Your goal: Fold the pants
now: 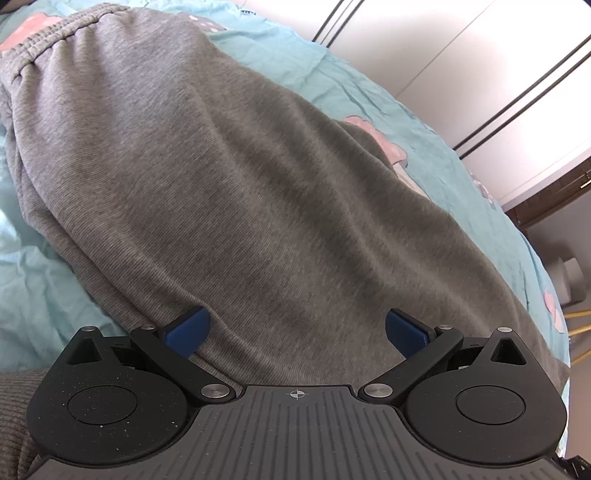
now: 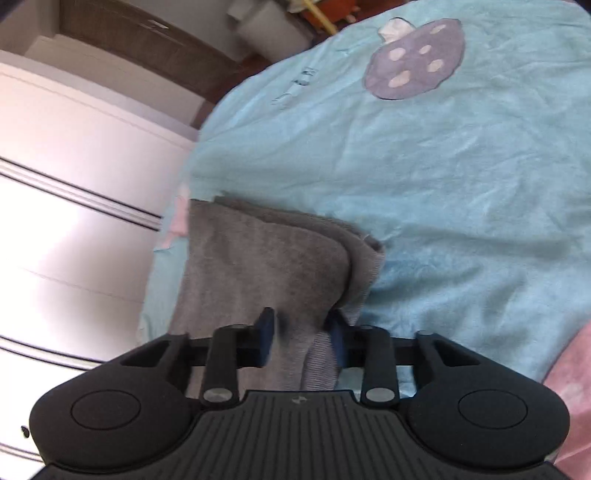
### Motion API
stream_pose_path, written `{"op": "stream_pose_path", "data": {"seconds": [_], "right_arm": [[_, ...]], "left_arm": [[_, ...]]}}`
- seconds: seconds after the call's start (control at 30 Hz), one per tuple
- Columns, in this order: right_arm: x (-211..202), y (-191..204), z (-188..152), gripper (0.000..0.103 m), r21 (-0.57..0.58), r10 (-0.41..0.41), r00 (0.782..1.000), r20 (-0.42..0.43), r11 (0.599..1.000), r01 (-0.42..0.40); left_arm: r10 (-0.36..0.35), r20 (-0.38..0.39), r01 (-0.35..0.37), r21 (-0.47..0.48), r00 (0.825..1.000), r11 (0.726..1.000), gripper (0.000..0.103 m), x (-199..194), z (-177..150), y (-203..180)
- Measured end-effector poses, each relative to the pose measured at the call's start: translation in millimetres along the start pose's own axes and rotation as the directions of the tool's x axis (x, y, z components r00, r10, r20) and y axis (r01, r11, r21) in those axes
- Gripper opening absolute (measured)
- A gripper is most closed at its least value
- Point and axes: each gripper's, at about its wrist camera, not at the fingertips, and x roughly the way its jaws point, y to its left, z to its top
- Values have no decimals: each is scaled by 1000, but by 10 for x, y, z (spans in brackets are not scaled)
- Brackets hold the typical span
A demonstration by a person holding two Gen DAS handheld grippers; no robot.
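Observation:
Grey sweatpants (image 1: pixel 229 192) lie spread on the turquoise bed sheet (image 1: pixel 369 92), with the gathered waistband (image 1: pixel 48 33) at the top left of the left wrist view. My left gripper (image 1: pixel 297 330) hovers low over the fabric, its blue pads (image 1: pixel 188 328) wide apart and nothing between them. In the right wrist view the stacked leg ends (image 2: pixel 266 254) of the pants lie near the bed's edge. There my right gripper (image 2: pixel 301 336) has its jaws drawn close, with a bunched fold and the ribbed cuff (image 2: pixel 319 362) of the pants filling the gap between the pads.
The sheet (image 2: pixel 443 184) carries a purple mushroom print (image 2: pixel 417 59) and pink patches. A white wardrobe with dark stripes (image 2: pixel 74 184) stands just past the bed's edge. A grey bin (image 2: pixel 273 29) and a brown floor lie beyond the bed. A pink cloth (image 2: pixel 572 387) shows at the lower right.

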Motion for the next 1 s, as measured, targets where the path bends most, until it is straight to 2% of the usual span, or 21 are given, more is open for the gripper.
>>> {"op": "stream_pose_path", "data": {"seconds": [0.07, 0.17, 0.23, 0.3, 0.4, 0.43, 0.47, 0.5, 0.53, 0.57, 0.63, 0.67, 0.73, 0.8, 0.87, 1.0], "right_arm": [[37, 81, 58, 12, -49, -13, 1000, 15, 999, 14], [21, 132, 25, 8, -139, -78, 995, 63, 987, 86], [-101, 173, -3, 6, -180, -61, 987, 150, 980, 88], [-137, 228, -24, 7, -270, -91, 965, 246, 950, 159], [-22, 70, 24, 9, -207, -114, 978, 172, 967, 150], [-13, 8, 30, 12, -174, -144, 975, 172, 969, 174], [-40, -51, 35, 33, -153, -145, 973, 180, 973, 173], [-66, -108, 41, 65, -132, -136, 974, 179, 978, 161], [-82, -159, 45, 78, -121, -112, 979, 169, 984, 133], [-86, -208, 56, 89, -117, -66, 987, 148, 990, 84], [-73, -276, 72, 89, -99, 3, 992, 125, 995, 10], [-56, -300, 85, 88, -88, 22, 992, 126, 996, -11], [135, -291, 144, 76, -82, 45, 993, 113, 996, -36], [242, -310, 176, 20, -59, 55, 995, 82, 997, -50], [361, -324, 194, 16, -23, 70, 996, 50, 997, -69], [437, -376, 172, 17, -8, 108, 990, 87, 994, -108]], "left_arm": [[2, 0, -2, -3, 1000, 1000, 103, -6, 1, 2], [10, 1, -10, -5, 1000, 1000, 103, -11, 0, -4], [15, 2, -15, -1, 1000, 1000, 103, -11, -4, -15], [18, 0, -18, 0, 1000, 1000, 103, -1, 1, -20], [18, -2, -18, -6, 1000, 1000, 103, 5, 7, -17], [19, -2, -19, -7, 1000, 1000, 103, 7, 8, -19], [20, -1, -20, -6, 1000, 1000, 103, 9, 7, -21], [22, -2, -22, -4, 1000, 1000, 103, 10, 9, -22], [23, -3, -23, -4, 1000, 1000, 103, 14, 11, -23], [23, -5, -23, -5, 1000, 1000, 103, 17, 14, -23], [24, -6, -24, -8, 1000, 1000, 103, 20, 18, -20], [25, -6, -25, -8, 1000, 1000, 103, 21, 18, -19], [27, -7, -27, -6, 1000, 1000, 103, 22, 19, -22], [26, -6, -26, -8, 1000, 1000, 103, 18, 18, -22], [25, -5, -25, -12, 1000, 1000, 103, 17, 20, -20], [29, -6, -29, -10, 1000, 1000, 103, 20, 20, -20]]}}
